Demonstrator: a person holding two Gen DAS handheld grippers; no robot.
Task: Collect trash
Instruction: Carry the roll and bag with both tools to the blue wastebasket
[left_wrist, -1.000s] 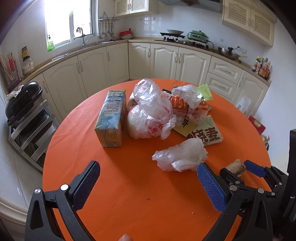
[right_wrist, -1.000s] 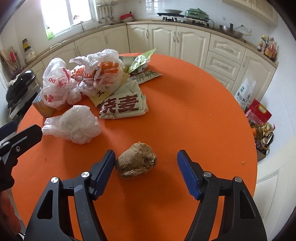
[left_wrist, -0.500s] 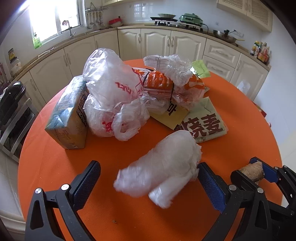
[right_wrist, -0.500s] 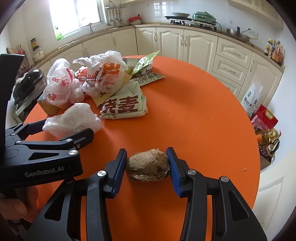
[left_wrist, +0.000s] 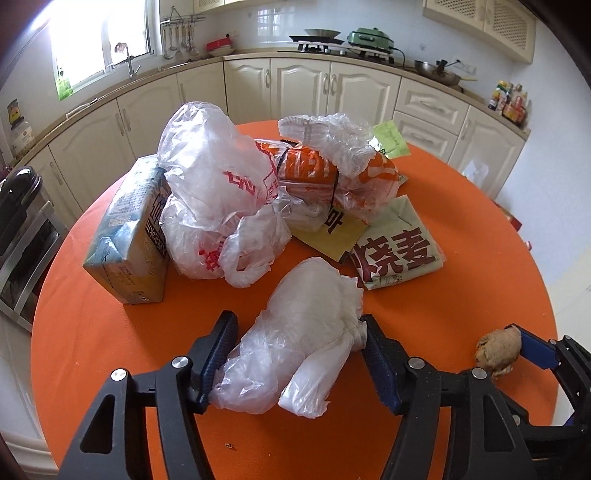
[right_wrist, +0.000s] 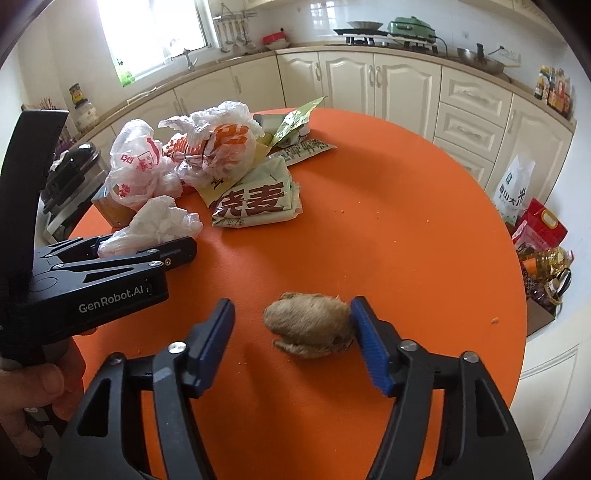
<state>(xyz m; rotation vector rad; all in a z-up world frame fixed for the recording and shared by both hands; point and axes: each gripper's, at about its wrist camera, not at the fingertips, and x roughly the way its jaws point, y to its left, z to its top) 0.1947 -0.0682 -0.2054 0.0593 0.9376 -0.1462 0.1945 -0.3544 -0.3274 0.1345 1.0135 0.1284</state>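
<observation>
A crumpled clear plastic bag (left_wrist: 306, 328) lies on the round orange table (left_wrist: 92, 332). My left gripper (left_wrist: 297, 354) is shut on it, both blue pads pressing its sides; it also shows in the right wrist view (right_wrist: 159, 225). A brown fuzzy lump (right_wrist: 310, 323) lies on the table between the fingers of my right gripper (right_wrist: 293, 343). The right gripper is open; the lump touches its right pad and stands apart from the left pad. The lump also shows in the left wrist view (left_wrist: 498, 350).
A trash pile sits mid-table: a milk carton (left_wrist: 129, 236), white printed plastic bags (left_wrist: 218, 192), an orange-printed bag (left_wrist: 332, 173), flat green food wrappers (left_wrist: 399, 254). Kitchen cabinets (left_wrist: 303, 92) run behind. Bags and bottles (right_wrist: 535, 236) stand on the floor at the right.
My left gripper closed on the clear plastic bag. My right gripper, shut on the brown lump half a second ago, has opened; the lump now rests against its right pad.
</observation>
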